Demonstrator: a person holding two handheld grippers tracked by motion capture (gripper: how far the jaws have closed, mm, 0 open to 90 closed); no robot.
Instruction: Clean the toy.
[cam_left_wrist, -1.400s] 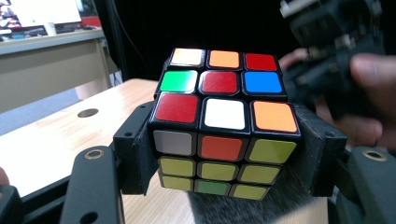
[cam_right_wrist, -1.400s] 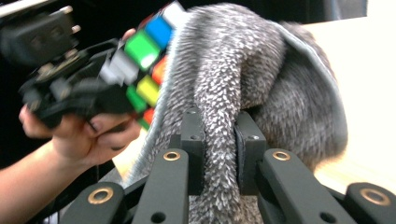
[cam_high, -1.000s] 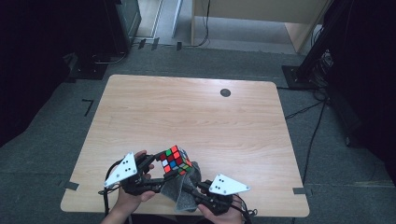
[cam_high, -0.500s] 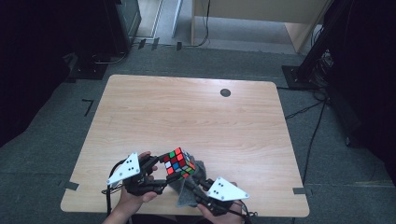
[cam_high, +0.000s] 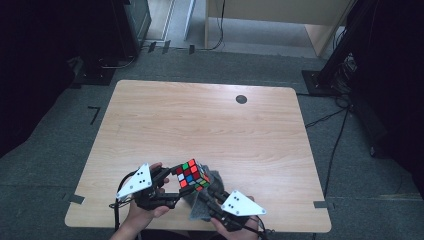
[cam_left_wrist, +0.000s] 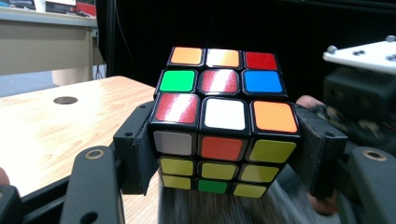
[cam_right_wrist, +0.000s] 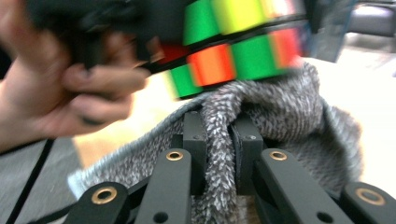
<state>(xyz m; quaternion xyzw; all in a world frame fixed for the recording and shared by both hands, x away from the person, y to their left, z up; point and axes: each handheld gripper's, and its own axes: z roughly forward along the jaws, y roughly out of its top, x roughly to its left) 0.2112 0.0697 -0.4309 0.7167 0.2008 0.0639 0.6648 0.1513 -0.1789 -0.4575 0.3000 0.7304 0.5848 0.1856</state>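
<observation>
wiping the scrambled multicoloured plastic puzzle cube (cam_left_wrist: 224, 123) with a fuzzy grey cloth (cam_right_wrist: 261, 116), judging by the contact underneath. held above the near edge of the light wooden table (cam_high: 210, 120), clamped between the left gripper (cam_left_wrist: 224, 154) jaws. right gripper (cam_right_wrist: 218, 140) pinched tight on a cloth fold. next likely: rubbing along the underside, keeping pressure light.

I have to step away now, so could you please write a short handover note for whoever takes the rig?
Left gripper: shut on the puzzle cube, held above the table near its front edge.
Right gripper: shut on a fold of the grey cloth, which is pressed up against the cube's underside.
Done: cube and cloth are both gripped and in contact.
Left: apparently wiping the cube's faces, then putting both down.
</observation>
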